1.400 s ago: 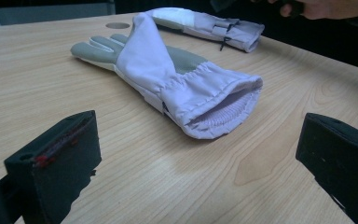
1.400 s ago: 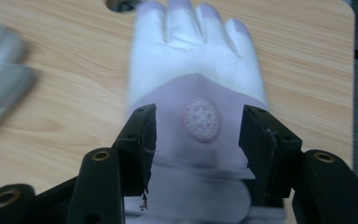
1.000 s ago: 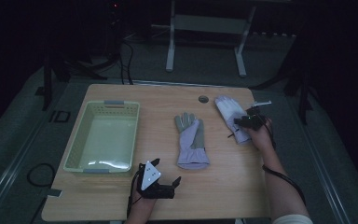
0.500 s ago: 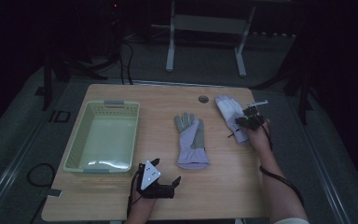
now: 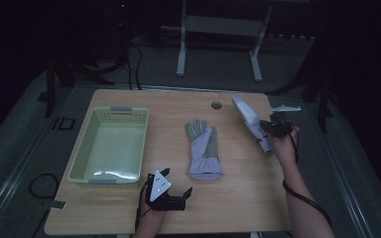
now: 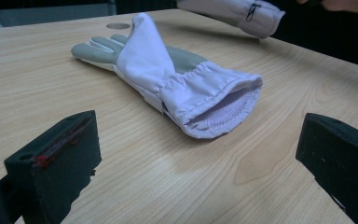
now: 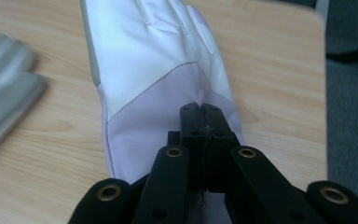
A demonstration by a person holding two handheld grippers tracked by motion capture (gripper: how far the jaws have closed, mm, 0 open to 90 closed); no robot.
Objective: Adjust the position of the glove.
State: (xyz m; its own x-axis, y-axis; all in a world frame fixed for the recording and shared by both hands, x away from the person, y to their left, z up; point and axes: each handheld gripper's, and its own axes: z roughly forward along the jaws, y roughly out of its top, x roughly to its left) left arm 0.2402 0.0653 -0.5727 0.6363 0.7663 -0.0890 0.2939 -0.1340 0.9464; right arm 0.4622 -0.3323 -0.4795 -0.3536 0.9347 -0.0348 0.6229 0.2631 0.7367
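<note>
At the table's (image 5: 129, 218) far right edge: white glove (image 5: 250, 119), pinched at the cuff fabric by the right gripper (image 5: 273, 130), whose jaws have just been closing and are now clamped on it; since a second ago the cuff end has been raised off the wood. A lift is judged under way. Toward the table's middle: second glove (image 5: 203, 148), flat. Near edge: left gripper (image 5: 186, 194), jaws spread, nothing held. Left side: green basket (image 5: 79, 161), probably the destination.

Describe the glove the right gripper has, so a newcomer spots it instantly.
On the wooden table, look at the far right edge, right of the green basket. The white glove there is pinched by the right gripper and tilted; the other glove lies flat mid-table, grey palm up.
</note>
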